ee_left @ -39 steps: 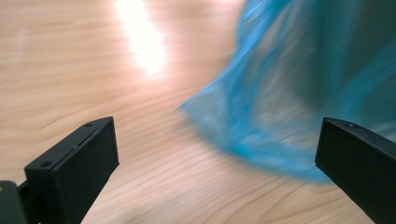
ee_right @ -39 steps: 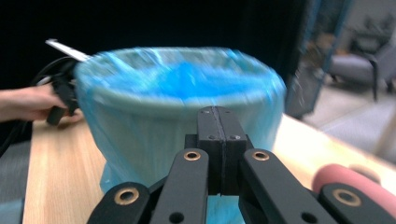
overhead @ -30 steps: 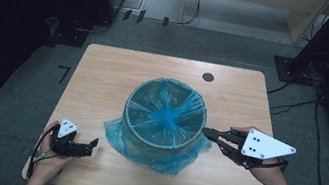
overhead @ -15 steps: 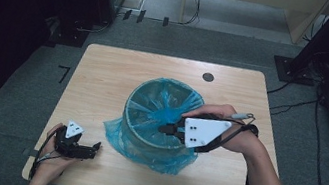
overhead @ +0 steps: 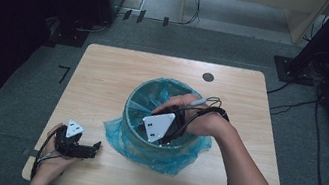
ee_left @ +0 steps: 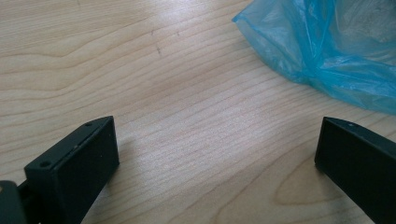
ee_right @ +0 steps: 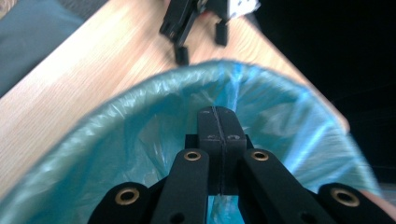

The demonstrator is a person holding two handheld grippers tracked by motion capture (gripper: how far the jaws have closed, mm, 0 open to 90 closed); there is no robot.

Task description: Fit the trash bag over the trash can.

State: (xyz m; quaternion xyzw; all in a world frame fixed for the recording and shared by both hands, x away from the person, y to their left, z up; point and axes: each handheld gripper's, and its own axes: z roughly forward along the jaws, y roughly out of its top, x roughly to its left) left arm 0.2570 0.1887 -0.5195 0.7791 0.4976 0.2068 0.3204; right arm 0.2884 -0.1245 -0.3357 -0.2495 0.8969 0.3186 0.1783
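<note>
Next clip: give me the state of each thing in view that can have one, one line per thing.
Bin: upright on the table, lined.
Blue bag: inside the bin, folded over its rim, spilling onto the table.
Left gripper: open, holding nothing, low over the table.
Right gripper: fingers shut together, holding nothing, inside the bin's mouth.

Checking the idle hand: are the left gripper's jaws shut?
No, the left gripper has its jaws wide apart with bare table between them.

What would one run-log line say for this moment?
right gripper: shut, inside bag-lined bin | left gripper: open, on table beside blue bag
</note>
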